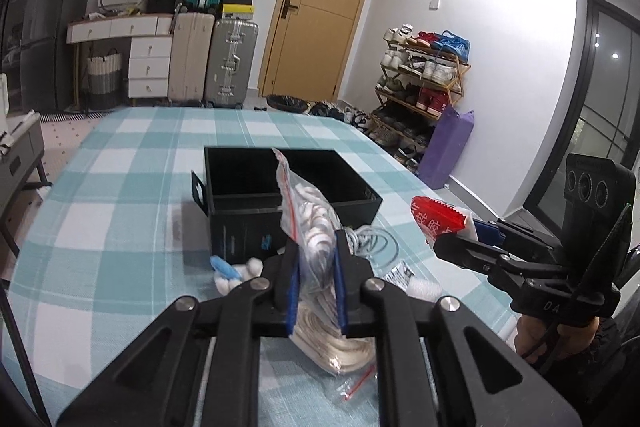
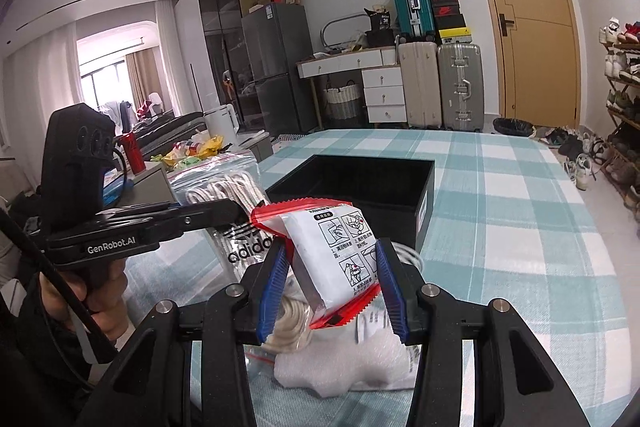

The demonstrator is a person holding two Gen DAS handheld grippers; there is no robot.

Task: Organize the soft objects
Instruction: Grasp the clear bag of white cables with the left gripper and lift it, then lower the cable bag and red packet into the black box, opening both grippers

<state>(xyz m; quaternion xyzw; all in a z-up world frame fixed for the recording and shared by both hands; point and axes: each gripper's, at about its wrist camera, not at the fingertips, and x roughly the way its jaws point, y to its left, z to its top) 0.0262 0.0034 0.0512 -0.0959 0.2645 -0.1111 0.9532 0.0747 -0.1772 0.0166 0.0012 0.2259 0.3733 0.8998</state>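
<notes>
- Open box [image 1: 280,187] sits mid-bench [image 1: 120,187].
- Cable coil [image 1: 376,241] lies just before the box.
- Cotton balls [image 1: 240,273] lie left of the coil.

Left gripper [image 1: 316,283] clamped on a zip bag [image 1: 316,239]; right gripper [image 2: 332,291] pinching a red-edged packet [image 2: 340,263], both raised.

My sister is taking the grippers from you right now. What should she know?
Left gripper: shut on the zip bag of white laces, held upright near the black box.
Right gripper: shut on the red-edged white packet, in front of the box.
Box looks empty, so nothing is stowed.
Left to do: probably both held items, then the cotton balls, cable and foam piece on the checked cloth.
</notes>
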